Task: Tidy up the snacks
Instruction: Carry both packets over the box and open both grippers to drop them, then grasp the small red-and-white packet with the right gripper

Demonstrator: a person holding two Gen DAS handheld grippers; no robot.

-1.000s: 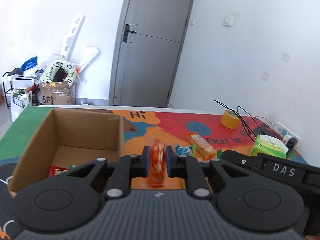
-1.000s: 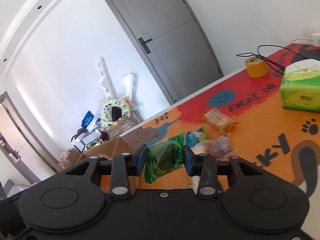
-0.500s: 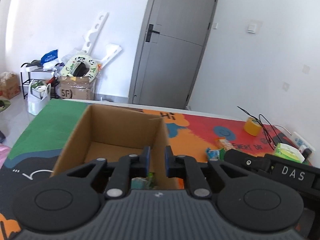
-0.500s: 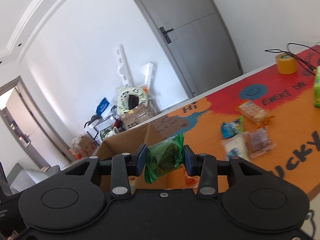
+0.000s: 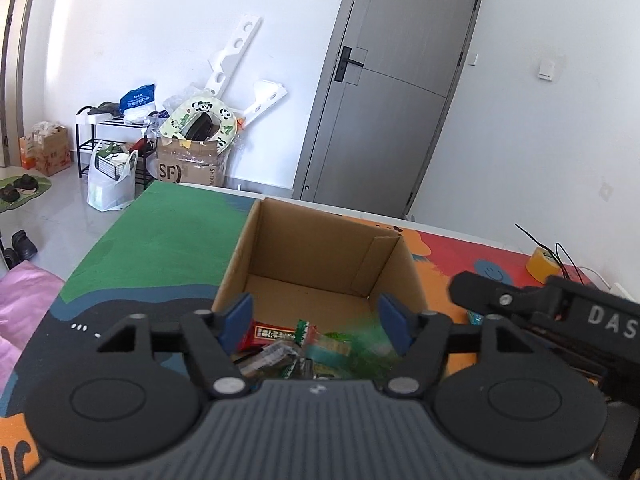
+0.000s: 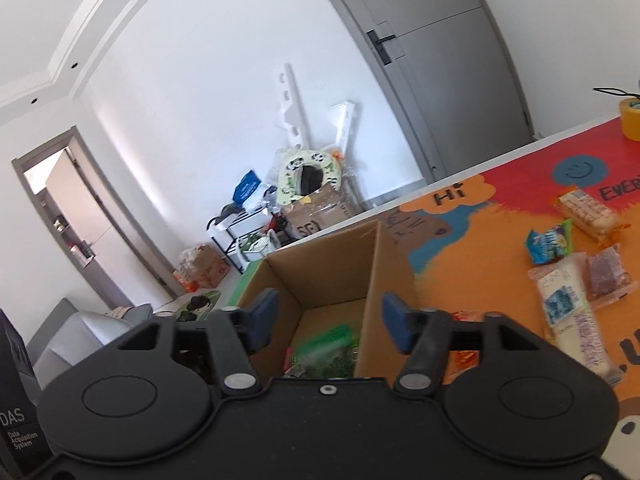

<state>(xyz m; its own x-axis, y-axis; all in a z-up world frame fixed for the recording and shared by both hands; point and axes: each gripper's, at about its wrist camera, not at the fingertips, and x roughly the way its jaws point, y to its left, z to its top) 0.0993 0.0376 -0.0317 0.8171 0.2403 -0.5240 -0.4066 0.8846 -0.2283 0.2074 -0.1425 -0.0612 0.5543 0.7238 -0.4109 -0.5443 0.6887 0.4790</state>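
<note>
Both grippers hang over the open cardboard box (image 5: 320,264) on the counter (image 5: 160,240). The left gripper (image 5: 316,322) is opening, with nothing between its pads; snack packets (image 5: 288,344) lie below it in the box. The right gripper (image 6: 328,316) is also opening, and a blurred green packet (image 6: 328,348) is below it, free of the pads. More snacks (image 6: 568,280) lie on the counter to the right of the box.

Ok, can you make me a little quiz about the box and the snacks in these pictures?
1. True or false: the cardboard box holds no snacks.
2. The roll of tape is: A blue, B yellow, C pink?
3. Fill in: the green packet is blurred above the box floor, between the opening jaws of the right ____.

Key: 1 false; 2 B; 3 gripper.
</note>
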